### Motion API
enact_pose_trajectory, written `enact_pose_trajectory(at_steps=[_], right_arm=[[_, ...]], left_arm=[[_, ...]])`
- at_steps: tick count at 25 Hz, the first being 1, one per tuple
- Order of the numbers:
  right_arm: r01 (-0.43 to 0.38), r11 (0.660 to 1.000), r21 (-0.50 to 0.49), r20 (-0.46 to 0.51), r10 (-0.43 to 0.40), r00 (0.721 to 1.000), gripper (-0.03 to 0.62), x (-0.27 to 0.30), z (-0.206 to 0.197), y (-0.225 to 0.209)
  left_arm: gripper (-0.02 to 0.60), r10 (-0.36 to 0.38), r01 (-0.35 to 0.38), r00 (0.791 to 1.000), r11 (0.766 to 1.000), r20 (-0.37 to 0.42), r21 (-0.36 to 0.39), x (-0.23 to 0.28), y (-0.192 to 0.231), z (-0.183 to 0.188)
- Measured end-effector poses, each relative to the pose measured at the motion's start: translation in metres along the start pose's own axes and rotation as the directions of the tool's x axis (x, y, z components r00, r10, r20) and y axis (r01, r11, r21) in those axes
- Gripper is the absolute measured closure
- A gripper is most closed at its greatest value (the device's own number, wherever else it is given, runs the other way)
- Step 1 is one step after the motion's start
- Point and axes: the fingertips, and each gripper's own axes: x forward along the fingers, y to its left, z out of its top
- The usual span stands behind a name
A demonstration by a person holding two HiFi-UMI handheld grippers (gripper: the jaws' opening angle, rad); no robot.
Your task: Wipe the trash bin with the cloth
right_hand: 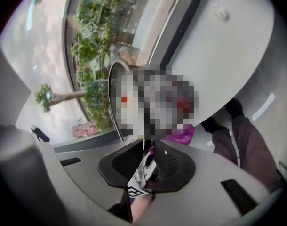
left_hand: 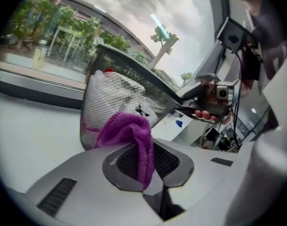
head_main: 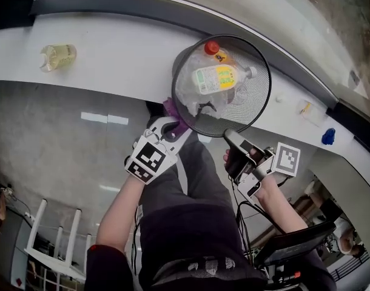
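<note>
Plush purple cloth (left_hand: 127, 131) pinched in left claw (head_main: 174, 129); right claw (head_main: 230, 137) grips round mesh bin (head_main: 261, 93)

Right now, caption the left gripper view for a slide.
Left gripper clamps a purple cloth beside the mesh trash bin, whose rim the right gripper grips.

Dressed in dark grey trousers (head_main: 200, 174) and a dark top (head_main: 179, 241) with short sleeves. Pale grey left gripper (head_main: 171, 126) and darker right gripper (head_main: 230, 137), each carrying a black-and-white marker cube (head_main: 150, 157). Black cables (head_main: 245, 220) at four o'clock of the trousers.
</note>
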Motion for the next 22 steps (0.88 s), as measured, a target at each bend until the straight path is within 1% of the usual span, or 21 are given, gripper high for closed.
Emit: enact_pose_trajectory(at_steps=[1,2,3,4,6,8,9,10,12,13,15,16,17,18,19,20,21,22], right_arm=[[0.031,0.996,-0.083,-0.030,-0.033,0.999,0.530,0.001,-0.004,0.001],[0.062,0.982,-0.176,-0.051,-0.072,0.996,0.504,0.000,-0.005,0.003],[0.092,0.958,-0.271,-0.060,-0.112,0.992,0.446,-0.003,-0.003,0.005],[0.120,0.923,-0.365,-0.052,-0.150,0.987,0.413,-0.009,0.004,0.008],[0.171,0.828,-0.535,0.007,-0.198,0.980,0.405,-0.025,0.031,0.018],[0.194,0.729,-0.656,0.081,-0.188,0.979,0.405,-0.035,0.068,0.038],[0.190,0.692,-0.697,0.106,-0.164,0.981,0.405,-0.034,0.085,0.052],[0.178,0.664,-0.726,0.118,-0.134,0.984,0.405,-0.027,0.098,0.066],[0.159,0.626,-0.763,0.126,-0.097,0.987,0.405,-0.004,0.117,0.085],[0.174,0.606,-0.776,0.135,-0.109,0.985,0.405,0.007,0.126,0.086],[0.238,0.551,-0.800,0.158,-0.188,0.969,0.407,0.020,0.143,0.076],[0.254,0.531,-0.808,0.155,-0.223,0.962,0.410,0.026,0.146,0.072],[0.257,0.527,-0.810,0.148,-0.241,0.959,0.443,0.032,0.145,0.070],[0.260,0.530,-0.807,0.147,-0.246,0.958,0.511,0.035,0.144,0.069],[0.266,0.534,-0.802,0.154,-0.246,0.957,0.537,0.036,0.143,0.068],[0.273,0.543,-0.794,0.161,-0.246,0.956,0.540,0.034,0.142,0.066],[0.279,0.562,-0.779,0.166,-0.245,0.955,0.540,0.031,0.140,0.063],[0.282,0.591,-0.755,0.168,-0.241,0.956,0.540,0.027,0.138,0.059]], left_arm=[[0.548,-0.025,0.025,1.000,0.999,-0.008,0.020,0.003,-0.010,0.001],[0.548,-0.038,0.038,0.999,0.999,-0.010,0.036,0.004,-0.017,0.003],[0.548,-0.037,0.038,0.999,0.998,-0.008,0.050,0.004,-0.020,0.005],[0.548,-0.029,0.030,1.000,0.998,-0.006,0.062,0.003,-0.020,0.007],[0.548,-0.009,0.008,1.000,0.997,0.006,0.071,-0.002,-0.015,0.010],[0.548,0.016,-0.017,1.000,0.997,0.018,0.078,-0.011,-0.006,0.012],[0.548,0.034,-0.036,0.999,0.995,0.021,0.090,-0.017,0.001,0.014],[0.548,0.057,-0.059,0.998,0.993,0.023,0.103,-0.024,0.009,0.015],[0.548,0.110,-0.113,0.993,0.988,0.038,0.106,-0.040,0.031,0.019],[0.548,0.137,-0.141,0.989,0.985,0.052,0.099,-0.049,0.042,0.023],[0.548,0.183,-0.191,0.979,0.977,0.083,0.091,-0.062,0.064,0.036],[0.548,0.200,-0.209,0.975,0.973,0.099,0.095,-0.066,0.073,0.044],[0.547,0.212,-0.224,0.971,0.969,0.114,0.105,-0.068,0.081,0.053],[0.547,0.224,-0.239,0.967,0.964,0.124,0.120,-0.069,0.087,0.061],[0.548,0.239,-0.256,0.962,0.957,0.129,0.138,-0.069,0.092,0.069],[0.548,0.255,-0.274,0.958,0.950,0.132,0.151,-0.069,0.096,0.076],[0.548,0.267,-0.287,0.954,0.946,0.138,0.152,-0.068,0.098,0.080],[0.548,0.273,-0.293,0.951,0.946,0.146,0.141,-0.067,0.099,0.082]])
